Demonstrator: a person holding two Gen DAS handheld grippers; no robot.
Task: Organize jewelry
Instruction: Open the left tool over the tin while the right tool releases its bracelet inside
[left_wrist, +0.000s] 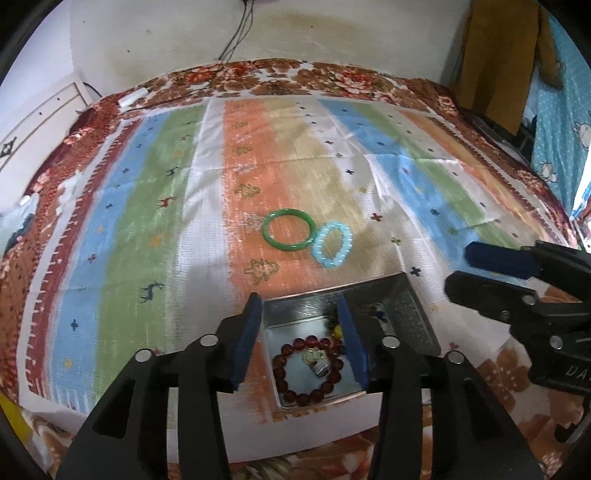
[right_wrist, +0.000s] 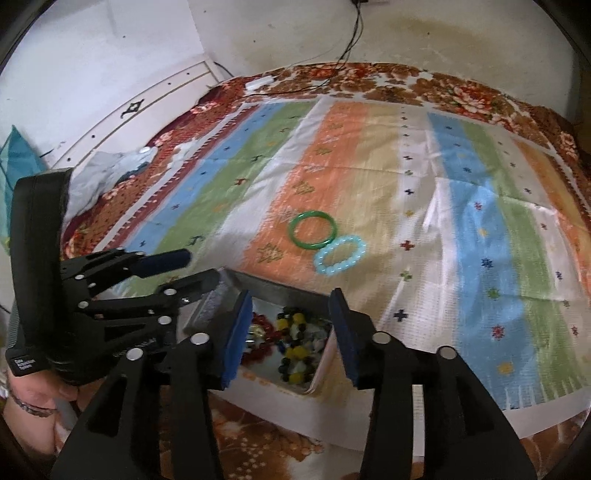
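Both grippers released, nothing held, over our tin (left_wrist: 413, 314).
Green bangle (left_wrist: 289, 229) and blue bead bracelet (left_wrist: 331, 244) lie beyond, touching; left gripper (left_wrist: 301, 338) lines up better than right gripper (right_wrist: 291, 338).

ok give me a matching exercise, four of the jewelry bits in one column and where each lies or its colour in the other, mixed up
Things:
1. bangle
2. pale bracelet
3. red bracelet
4. tin

Descriptions:
A. light blue beads, on the cloth
B. inside the tin
C. solid green ring, on the cloth
D. open metal box below the grippers

Pairs: 1-C, 2-A, 3-B, 4-D
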